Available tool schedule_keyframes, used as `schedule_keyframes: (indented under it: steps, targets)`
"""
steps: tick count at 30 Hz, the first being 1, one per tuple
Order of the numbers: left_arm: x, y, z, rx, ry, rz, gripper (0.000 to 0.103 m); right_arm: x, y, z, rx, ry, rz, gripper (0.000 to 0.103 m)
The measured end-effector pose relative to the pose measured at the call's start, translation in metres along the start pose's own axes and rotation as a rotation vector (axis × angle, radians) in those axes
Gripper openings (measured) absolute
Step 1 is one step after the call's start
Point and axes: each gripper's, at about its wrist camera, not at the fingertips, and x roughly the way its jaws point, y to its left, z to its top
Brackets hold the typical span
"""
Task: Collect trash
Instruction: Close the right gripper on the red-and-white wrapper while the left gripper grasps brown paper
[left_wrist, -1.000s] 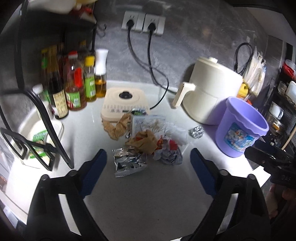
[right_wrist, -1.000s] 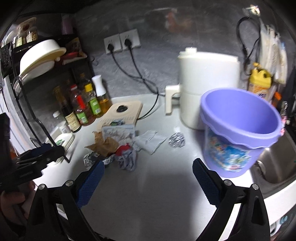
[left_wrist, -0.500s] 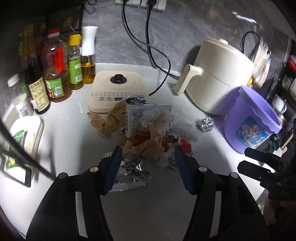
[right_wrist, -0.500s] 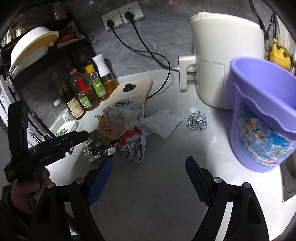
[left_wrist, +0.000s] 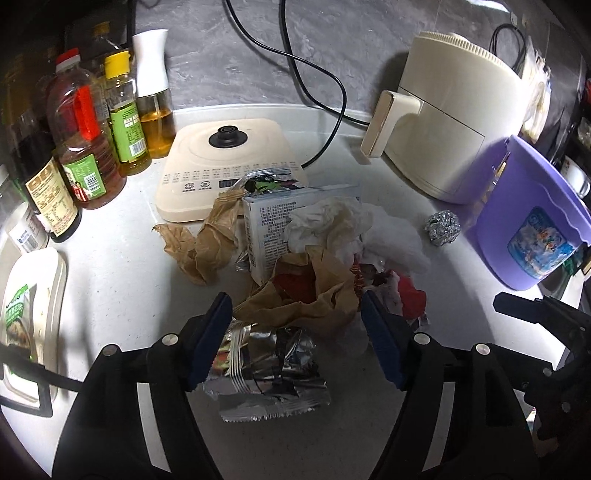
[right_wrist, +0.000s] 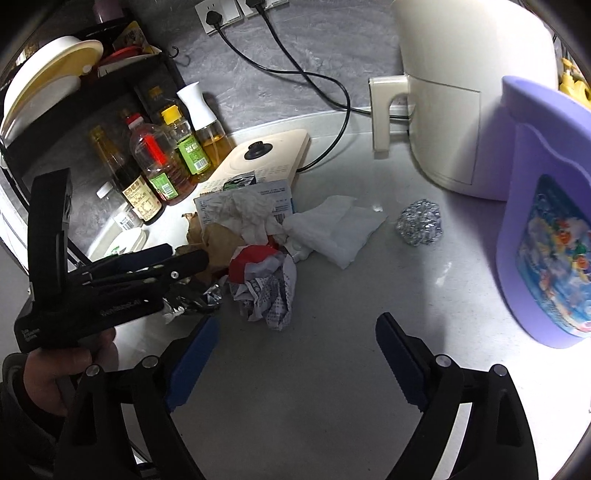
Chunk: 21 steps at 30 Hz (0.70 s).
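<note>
A trash pile lies mid-counter: a brown paper bag (left_wrist: 306, 295), a silver wrapper (left_wrist: 269, 373), a printed carton (left_wrist: 269, 221) and white tissue (left_wrist: 328, 221). My left gripper (left_wrist: 295, 332) is low over the pile. Its jaws are opening, with the brown bag and the wrapper between them and not pinched. My right gripper (right_wrist: 295, 332) hovers over bare counter, its jaws opening with nothing between them. Crumpled red-and-white paper (right_wrist: 266, 288) lies just ahead of it. A foil ball (right_wrist: 419, 222) and a white napkin (right_wrist: 336, 229) lie near the purple bucket (right_wrist: 546, 221).
A cream induction cooker (left_wrist: 229, 162) stands behind the pile, with oil bottles (left_wrist: 85, 155) at the left. A cream air fryer (left_wrist: 454, 125) and its cord stand at the back right. A dish rack (right_wrist: 48, 85) is far left. A hand holds the left gripper's handle (right_wrist: 74, 317).
Both grippers have come down and closer to the pile. The left jaws narrowed, then widened again, and now straddle the brown bag and silver wrapper. The bucket looms larger on the right.
</note>
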Motion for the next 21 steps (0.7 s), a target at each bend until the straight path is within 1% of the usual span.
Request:
schedule_keyframes:
  steps: [2, 3, 4, 6, 7, 8, 9, 12, 14, 16, 18, 19, 20, 21]
  targets:
    - [0.002, -0.001, 0.002, 0.000, -0.003, 0.004, 0.072, 0.005, 0.000, 0.002, 0.002, -0.006, 0.018, 0.086]
    - [0.003, 0.000, 0.003, -0.007, -0.004, 0.002, 0.069, 0.009, 0.001, 0.005, 0.002, -0.009, 0.029, 0.086]
    - [0.003, 0.000, 0.004, -0.011, -0.007, -0.002, 0.064, 0.012, 0.001, 0.006, 0.002, -0.011, 0.035, 0.086]
    - [0.002, -0.001, 0.007, -0.010, -0.006, -0.013, 0.044, 0.018, 0.000, 0.010, 0.007, -0.010, 0.043, 0.086]
    - [0.001, -0.001, 0.008, -0.008, -0.008, -0.018, 0.039, 0.022, 0.000, 0.012, 0.015, -0.008, 0.053, 0.086]
    - [0.001, -0.002, 0.009, -0.006, -0.009, -0.024, 0.024, 0.025, -0.001, 0.014, 0.019, -0.006, 0.063, 0.086]
    - [0.000, -0.002, 0.009, -0.007, -0.009, -0.031, 0.018, 0.028, 0.000, 0.015, 0.022, -0.005, 0.072, 0.086]
    - [-0.005, 0.000, 0.012, -0.024, -0.016, -0.067, 0.011, 0.038, 0.001, 0.017, 0.030, 0.009, 0.084, 0.086]
    - [-0.013, -0.001, 0.013, -0.023, -0.036, -0.076, 0.010, 0.044, 0.001, 0.017, 0.034, 0.018, 0.088, 0.084]
    - [-0.023, 0.000, 0.016, -0.031, -0.062, -0.083, 0.009, 0.052, 0.000, 0.017, 0.042, 0.043, 0.094, 0.074]
    - [-0.031, 0.000, 0.019, -0.038, -0.086, -0.083, 0.009, 0.057, -0.002, 0.015, 0.056, 0.071, 0.122, 0.049]
    - [-0.037, 0.001, 0.021, -0.041, -0.100, -0.081, 0.009, 0.057, -0.003, 0.014, 0.066, 0.078, 0.142, 0.044]
    - [-0.043, 0.001, 0.023, -0.045, -0.116, -0.081, 0.009, 0.055, -0.004, 0.013, 0.076, 0.078, 0.159, 0.034]
    - [-0.047, 0.002, 0.025, -0.049, -0.131, -0.083, 0.009, 0.053, -0.003, 0.014, 0.077, 0.073, 0.166, 0.028]
